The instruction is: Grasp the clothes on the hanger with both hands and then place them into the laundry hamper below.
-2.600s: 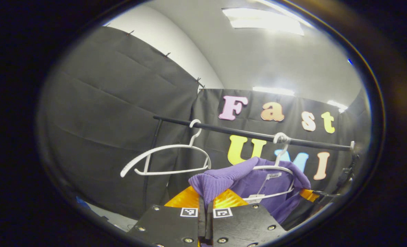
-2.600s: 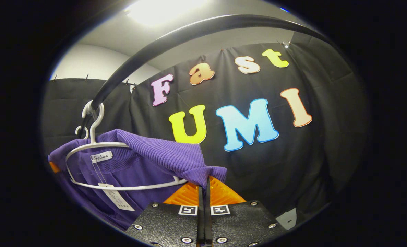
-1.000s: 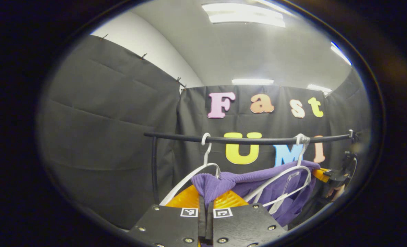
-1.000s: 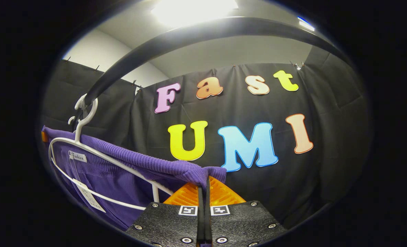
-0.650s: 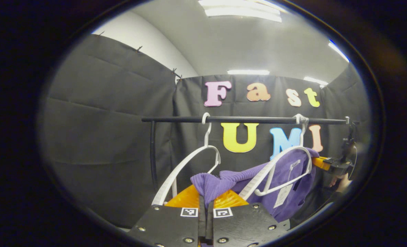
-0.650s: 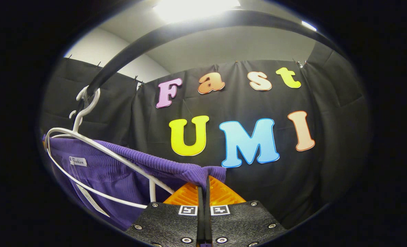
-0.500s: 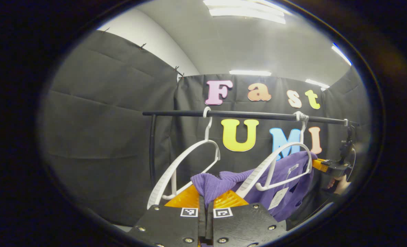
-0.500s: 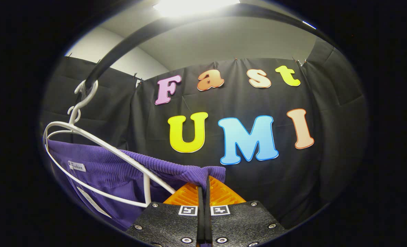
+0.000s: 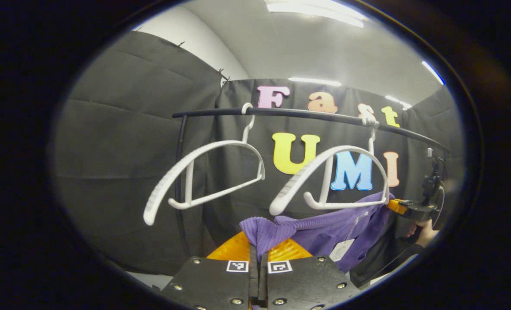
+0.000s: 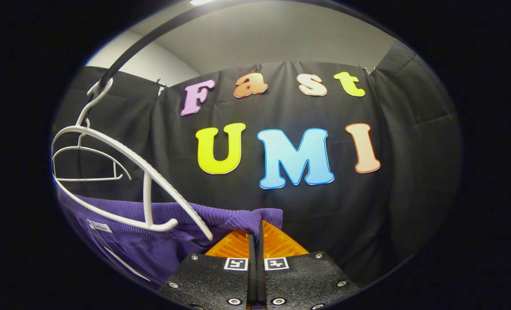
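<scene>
the left hand-held gripper [image 9: 258, 254] pinches one end of the purple knit sweater [image 9: 324, 230], which hangs below the bare white hanger [image 9: 328, 178]. the left gripper view also shows the right hand-held gripper [image 9: 394, 206] clamped on the far end. a black rail [image 9: 307, 114] spans the booth under ceiling lights [image 9: 315, 6].

in the right gripper view, the sweater [image 10: 160, 232] sits pinched in closed fingers [image 10: 266, 241].

The white neck label [image 10: 96, 226] on the purple garment [image 10: 160, 241] is too small to read (likewise its hang tag [image 9: 340, 250]).
</scene>
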Motion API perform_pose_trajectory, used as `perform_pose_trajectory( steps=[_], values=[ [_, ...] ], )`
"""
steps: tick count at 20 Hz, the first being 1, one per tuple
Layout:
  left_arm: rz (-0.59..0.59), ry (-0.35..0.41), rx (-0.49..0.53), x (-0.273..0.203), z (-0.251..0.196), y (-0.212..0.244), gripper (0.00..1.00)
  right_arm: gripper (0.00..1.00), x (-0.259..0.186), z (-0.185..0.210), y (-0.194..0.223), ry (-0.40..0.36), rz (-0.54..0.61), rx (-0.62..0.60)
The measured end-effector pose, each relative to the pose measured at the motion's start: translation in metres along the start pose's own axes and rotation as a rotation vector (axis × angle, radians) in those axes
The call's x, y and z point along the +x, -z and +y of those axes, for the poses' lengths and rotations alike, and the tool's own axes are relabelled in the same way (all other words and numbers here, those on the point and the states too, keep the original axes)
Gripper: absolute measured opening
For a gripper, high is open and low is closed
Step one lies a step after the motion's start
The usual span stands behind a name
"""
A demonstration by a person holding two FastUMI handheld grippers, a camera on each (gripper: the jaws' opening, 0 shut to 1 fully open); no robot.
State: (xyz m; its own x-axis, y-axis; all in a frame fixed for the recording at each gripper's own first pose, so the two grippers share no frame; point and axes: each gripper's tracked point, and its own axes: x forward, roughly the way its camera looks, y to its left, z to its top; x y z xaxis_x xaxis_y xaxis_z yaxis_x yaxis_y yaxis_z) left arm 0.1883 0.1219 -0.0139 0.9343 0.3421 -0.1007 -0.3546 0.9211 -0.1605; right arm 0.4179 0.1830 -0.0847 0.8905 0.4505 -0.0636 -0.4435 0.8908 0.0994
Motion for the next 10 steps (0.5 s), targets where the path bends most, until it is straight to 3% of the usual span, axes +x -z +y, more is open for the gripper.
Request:
perform_pose_trajectory(
  steps=[2, 6, 7, 8, 9, 10],
  values=[
    [0.02, -0.002, -0.019, -0.001, -0.005, 0.009, 0.06, 0.0, -0.006, -0.007, 0.011, 0.016, 0.021, 0.011],
    [0.052, 0.012, -0.016, -0.007, -0.013, 0.024, 0.06, 0.0, -0.026, -0.019, 0.025, 0.041, 0.058, 0.025],
    [0.053, 0.017, -0.01, -0.013, -0.014, 0.025, 0.01, 0.0, -0.036, -0.021, 0.028, 0.046, 0.066, 0.024],
    [0.055, 0.028, -0.008, -0.018, -0.016, 0.026, 0.06, 0.0, -0.046, -0.024, 0.027, 0.057, 0.067, 0.019],
    [0.058, 0.036, -0.007, -0.024, -0.018, 0.027, 0.01, 0.0, -0.058, -0.027, 0.027, 0.069, 0.07, 0.006],
    [0.066, 0.044, -0.005, -0.033, -0.018, 0.029, 0.06, 0.0, -0.07, -0.029, 0.028, 0.08, 0.077, -0.01]
  ],
)
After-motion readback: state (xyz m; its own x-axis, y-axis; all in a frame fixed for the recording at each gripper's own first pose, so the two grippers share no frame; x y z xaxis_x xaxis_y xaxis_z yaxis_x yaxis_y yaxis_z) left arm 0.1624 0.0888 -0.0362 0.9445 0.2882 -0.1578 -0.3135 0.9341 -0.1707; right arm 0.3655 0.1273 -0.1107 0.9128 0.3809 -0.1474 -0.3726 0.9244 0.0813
